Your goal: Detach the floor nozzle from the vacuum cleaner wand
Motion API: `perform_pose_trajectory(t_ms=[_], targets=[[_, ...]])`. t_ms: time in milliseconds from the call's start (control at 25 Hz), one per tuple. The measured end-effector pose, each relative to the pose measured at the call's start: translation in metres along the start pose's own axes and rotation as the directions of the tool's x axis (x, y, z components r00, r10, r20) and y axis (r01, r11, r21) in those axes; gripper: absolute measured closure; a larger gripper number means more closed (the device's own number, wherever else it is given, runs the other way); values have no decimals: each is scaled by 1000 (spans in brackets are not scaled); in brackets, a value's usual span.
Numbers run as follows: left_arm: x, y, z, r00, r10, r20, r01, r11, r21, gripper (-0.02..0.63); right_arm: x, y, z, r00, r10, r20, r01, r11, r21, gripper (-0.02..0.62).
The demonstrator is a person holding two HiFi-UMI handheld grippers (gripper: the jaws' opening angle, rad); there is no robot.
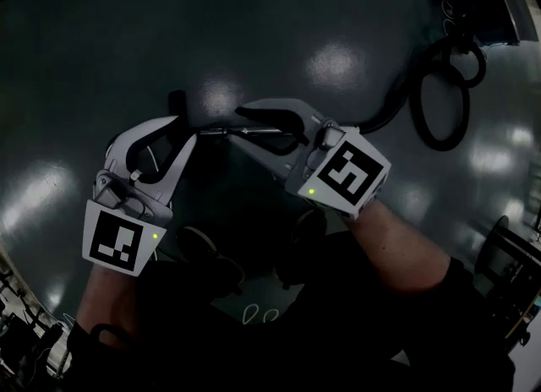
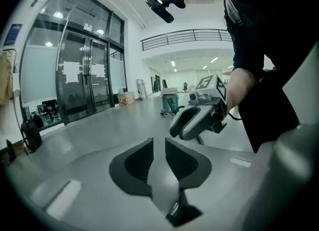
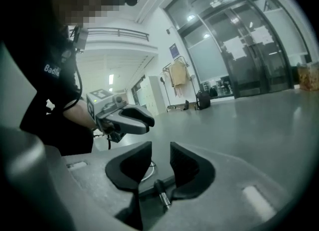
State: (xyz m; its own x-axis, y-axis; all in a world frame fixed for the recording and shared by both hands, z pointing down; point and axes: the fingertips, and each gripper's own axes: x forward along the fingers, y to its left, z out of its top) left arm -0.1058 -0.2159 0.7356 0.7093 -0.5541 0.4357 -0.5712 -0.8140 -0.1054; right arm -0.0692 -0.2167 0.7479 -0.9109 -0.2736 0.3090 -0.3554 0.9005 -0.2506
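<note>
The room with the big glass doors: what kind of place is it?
Probably a big lobby or hall in an office or lab building, not a home: tall glass doors, a wide, shiny grey floor, and a railed balcony upstairs.

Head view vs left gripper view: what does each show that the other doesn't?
Head view only: the coiled black hose on the floor, and the marker cube on the left tongs. Left gripper view only: glass doors, a balcony railing, and the left tongs seen along their jaws, which stand slightly apart with nothing gripped. Both: the right tongs, the person's forearm behind them, and the glossy grey floor.
</note>
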Motion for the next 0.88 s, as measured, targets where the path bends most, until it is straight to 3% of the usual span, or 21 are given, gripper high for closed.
perform_pose_trajectory(t_ms=[160,280,360,480,600,720,800,880], targets=[[17,0,-41,992,-63,-110,61,998,-18,491,21,-10,-53,985,50,-163,-59,997,-54,473],[27,-2,-71,974,-137,-181,132,991,-38,443,31,-10,-94,954,87,-287,-92,996,-5,445],[33,-9,-89,950,-191,-246,197,980,0,434,32,-11,-112,933,101,-346,-97,995,28,434],[45,-21,-131,892,-251,-375,302,950,83,419,38,-15,-139,902,117,-415,-101,993,61,422],[58,-35,-189,817,-297,-494,392,915,97,406,50,-23,-182,849,108,-517,-109,994,29,411],[69,-42,-254,732,-288,-618,457,879,133,388,66,-29,-240,763,58,-644,-165,981,-107,388],[74,-47,-295,678,-256,-689,513,836,194,365,76,-34,-282,699,-11,-715,-221,948,-231,376],[80,-49,-328,649,-215,-729,550,795,256,357,86,-39,-314,663,-65,-746,-257,916,-308,374]])
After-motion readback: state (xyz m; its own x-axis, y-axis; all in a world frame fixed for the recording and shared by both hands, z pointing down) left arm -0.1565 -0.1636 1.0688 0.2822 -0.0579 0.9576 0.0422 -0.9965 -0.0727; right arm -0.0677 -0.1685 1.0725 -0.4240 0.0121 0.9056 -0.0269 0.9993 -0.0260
